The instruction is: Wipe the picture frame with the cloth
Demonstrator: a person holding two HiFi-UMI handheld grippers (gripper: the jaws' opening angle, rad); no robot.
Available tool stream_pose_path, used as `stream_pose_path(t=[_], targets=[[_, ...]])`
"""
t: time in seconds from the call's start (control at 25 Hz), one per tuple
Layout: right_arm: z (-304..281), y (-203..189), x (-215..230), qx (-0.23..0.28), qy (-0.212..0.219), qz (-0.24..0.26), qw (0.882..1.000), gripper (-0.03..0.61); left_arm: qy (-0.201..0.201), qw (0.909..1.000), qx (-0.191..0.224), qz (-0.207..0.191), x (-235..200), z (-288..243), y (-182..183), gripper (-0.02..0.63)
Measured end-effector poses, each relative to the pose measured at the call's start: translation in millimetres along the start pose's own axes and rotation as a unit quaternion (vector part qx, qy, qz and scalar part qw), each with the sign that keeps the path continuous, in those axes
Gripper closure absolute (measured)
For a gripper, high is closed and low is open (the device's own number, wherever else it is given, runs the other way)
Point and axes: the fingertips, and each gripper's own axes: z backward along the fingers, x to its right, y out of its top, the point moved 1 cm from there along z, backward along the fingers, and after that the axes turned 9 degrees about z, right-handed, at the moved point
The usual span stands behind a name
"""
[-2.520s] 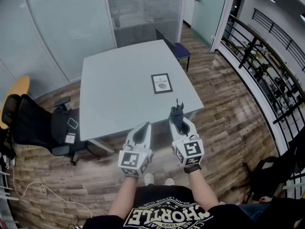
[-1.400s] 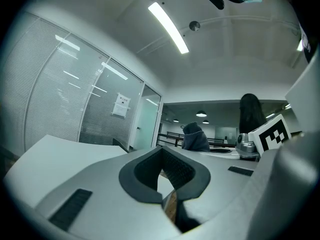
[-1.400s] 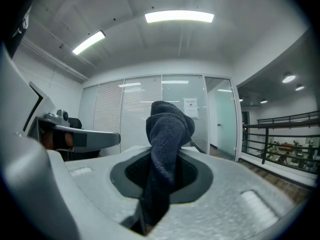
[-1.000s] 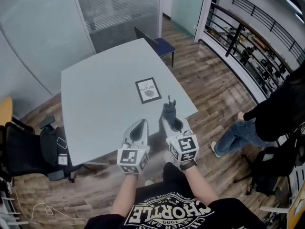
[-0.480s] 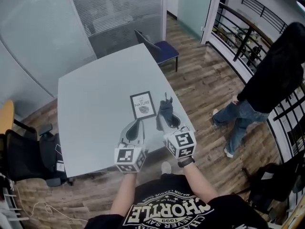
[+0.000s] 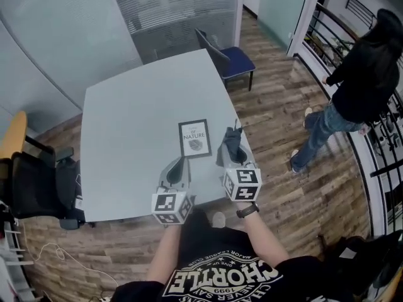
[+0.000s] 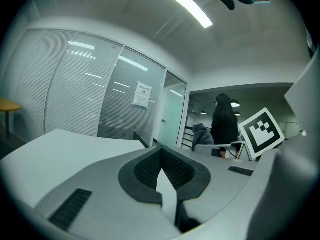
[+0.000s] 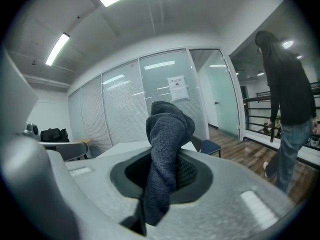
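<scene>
Grey table (image 6: 126, 137): just right of the picture frame (image 6: 194, 138), your right gripper (image 6: 234, 151) pinches the cloth (image 6: 230, 142); near the frame, your left gripper (image 6: 179, 163) is closed, empty.

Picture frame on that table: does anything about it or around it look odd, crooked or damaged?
Nothing stands out. The picture frame seems to lie flat, face up and intact on the table. The dark cloth is bunched in the right hand-held gripper, not dropped.
</scene>
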Motion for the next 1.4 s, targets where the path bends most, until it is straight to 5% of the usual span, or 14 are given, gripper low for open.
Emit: stream_pose_path(t=[0.44,0.64,0.8,0.96,1.16,1.4], targets=[[-82,-7,-21,-0.012,0.059,0.012,0.998,0.506,0.01,0.9986,-0.05,0.014,-67,-53,-32,0.612],[-127,-11,-31,-0.039,0.089,0.058,0.994,0.506,0.006,0.9918,-0.126,-0.018,-94,-85,-58,0.612],[-170,-26,-46,-0.086,0.138,0.118,0.98,0.506,0.019,0.985,-0.171,0.017,-129,-105,-86,0.612],[-207,-47,-65,-0.13,0.212,0.213,0.945,0.506,0.019,0.9785,-0.201,0.042,-149,-123,-109,0.611],[-246,-83,-84,-0.186,0.324,0.336,0.865,0.509,0.029,0.961,-0.268,0.06,-165,-137,-148,0.612],[-296,-128,-100,-0.242,0.367,0.427,0.79,0.508,0.013,0.9472,-0.312,0.072,-176,-149,-182,0.612]])
